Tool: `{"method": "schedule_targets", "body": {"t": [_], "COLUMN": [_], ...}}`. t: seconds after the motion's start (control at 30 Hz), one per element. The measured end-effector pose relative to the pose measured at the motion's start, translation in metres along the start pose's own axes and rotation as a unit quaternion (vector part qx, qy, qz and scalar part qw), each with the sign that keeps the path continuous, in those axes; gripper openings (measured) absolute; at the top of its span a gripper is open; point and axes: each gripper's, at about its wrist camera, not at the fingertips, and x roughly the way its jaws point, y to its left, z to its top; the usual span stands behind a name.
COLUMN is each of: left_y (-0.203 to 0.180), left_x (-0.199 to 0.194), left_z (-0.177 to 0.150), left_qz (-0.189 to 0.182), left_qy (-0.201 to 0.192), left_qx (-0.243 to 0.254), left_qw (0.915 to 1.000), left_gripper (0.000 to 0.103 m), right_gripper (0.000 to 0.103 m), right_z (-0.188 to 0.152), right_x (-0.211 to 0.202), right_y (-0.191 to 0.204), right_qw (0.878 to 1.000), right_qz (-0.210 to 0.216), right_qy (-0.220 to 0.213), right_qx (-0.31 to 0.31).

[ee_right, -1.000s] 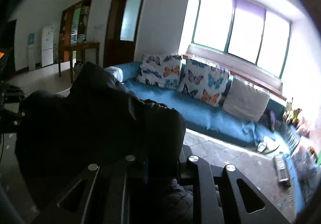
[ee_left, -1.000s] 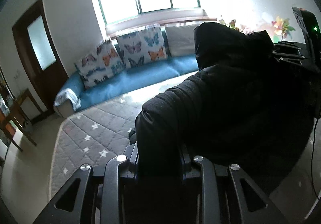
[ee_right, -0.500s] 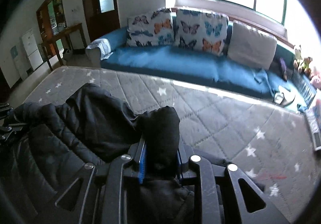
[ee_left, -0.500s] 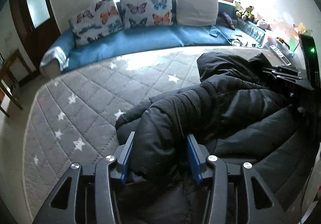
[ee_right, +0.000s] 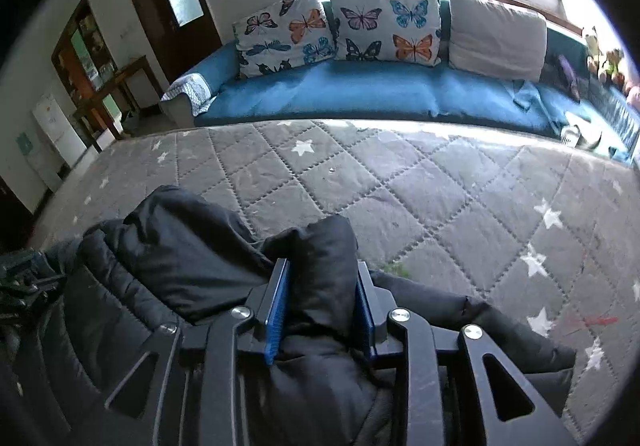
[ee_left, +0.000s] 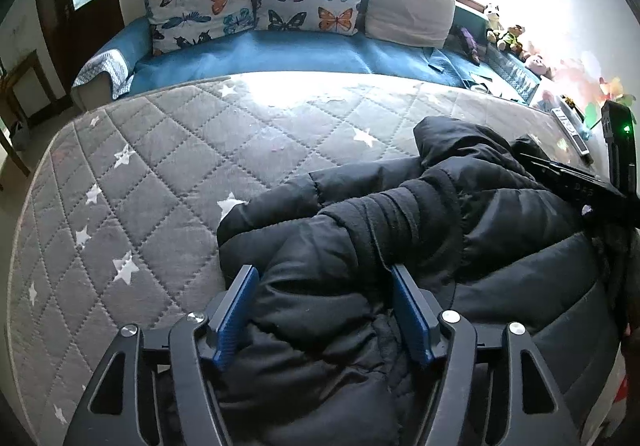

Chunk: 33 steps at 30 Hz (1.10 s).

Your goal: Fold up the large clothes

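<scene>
a black puffer jacket (ee_left: 400,230) lies bunched on a grey star-quilted mat (ee_left: 160,166) before a blue sofa (ee_left: 280,54) (butterfly cushions behind). both claws have just been opening: left gripper (ee_left: 324,310) wide around a sleeve, right gripper (ee_right: 320,310) narrowly flanking a fold.

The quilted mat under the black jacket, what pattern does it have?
The quilted mat is grey, diamond-stitched with scattered white stars, clearest in the right wrist view.
</scene>
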Motion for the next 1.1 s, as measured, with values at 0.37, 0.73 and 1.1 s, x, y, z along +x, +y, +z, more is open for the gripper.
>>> {"method": "schedule_targets", "body": {"t": [0.37, 0.73, 1.1], "left_y": [0.021, 0.027, 0.018], "left_x": [0.017, 0.020, 0.011], "left_z": [0.004, 0.003, 0.002], "left_qz": [-0.016, 0.001, 0.034], "left_qy": [0.008, 0.008, 0.004], "left_qx": [-0.030, -0.038, -0.025], "left_qw": [0.9994, 0.9992, 0.9991], "left_gripper": [0.085, 0.096, 0.098], "right_gripper": [0.042, 0.047, 0.068], "right_z": [0.009, 0.007, -0.018], "right_x": [0.000, -0.056, -0.028], "right_y": [-0.013, 0.037, 0.097], "right_qw": [0.999, 0.996, 0.992], "right_qz": [0.013, -0.031, 0.044], "right_qy": [-0.004, -0.064, 0.001], "right_qx": [0.029, -0.059, -0.117]}}
